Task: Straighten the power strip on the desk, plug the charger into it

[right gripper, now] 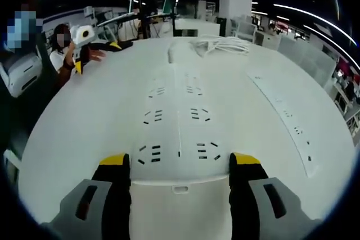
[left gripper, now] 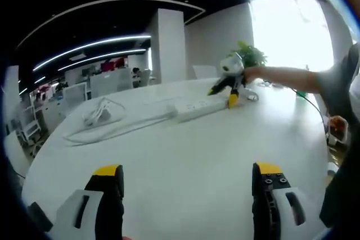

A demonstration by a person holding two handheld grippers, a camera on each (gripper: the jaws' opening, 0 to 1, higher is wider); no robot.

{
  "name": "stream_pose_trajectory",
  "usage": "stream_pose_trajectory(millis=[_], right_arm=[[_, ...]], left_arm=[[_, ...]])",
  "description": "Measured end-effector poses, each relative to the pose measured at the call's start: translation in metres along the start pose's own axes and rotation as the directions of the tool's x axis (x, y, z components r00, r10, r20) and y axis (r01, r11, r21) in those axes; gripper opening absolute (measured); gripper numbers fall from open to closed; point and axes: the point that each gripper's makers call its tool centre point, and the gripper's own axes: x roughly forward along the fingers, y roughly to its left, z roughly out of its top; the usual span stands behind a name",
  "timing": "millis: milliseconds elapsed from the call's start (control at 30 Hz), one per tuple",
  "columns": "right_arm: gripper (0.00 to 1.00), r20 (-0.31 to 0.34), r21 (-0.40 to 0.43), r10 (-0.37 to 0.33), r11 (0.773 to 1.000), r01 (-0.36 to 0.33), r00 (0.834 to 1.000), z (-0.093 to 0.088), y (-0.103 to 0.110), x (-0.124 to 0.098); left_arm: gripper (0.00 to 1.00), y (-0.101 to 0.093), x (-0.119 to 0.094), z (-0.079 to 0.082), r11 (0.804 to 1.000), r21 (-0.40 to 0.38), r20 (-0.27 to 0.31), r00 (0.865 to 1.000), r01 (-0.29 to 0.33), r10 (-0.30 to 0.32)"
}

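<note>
My right gripper (right gripper: 179, 164) has its fingers spread on either side of the near end of the power strip (right gripper: 179, 116), which I judge lets me swing it straight; whether they touch it I cannot tell. The strip lies flat on the desk (right gripper: 84, 139), sockets up, its cable running toward the charger (right gripper: 222, 44) and coiled cord at the far side. My left gripper (left gripper: 187, 175) hovers spread over bare desk, holding nothing, well away from the strip, ready for the charger.
</note>
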Motion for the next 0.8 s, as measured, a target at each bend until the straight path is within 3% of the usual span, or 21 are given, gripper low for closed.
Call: stream_pose_trajectory(millis=[800], right_arm=[[0.7,0.012,0.022,-0.014,1.0,0.014,1.0,-0.002,-0.0047,-0.0012]], left_arm=[[0.97,0.0005,0.0015,-0.0018,1.0,-0.003,-0.003,1.0,-0.001,0.001]])
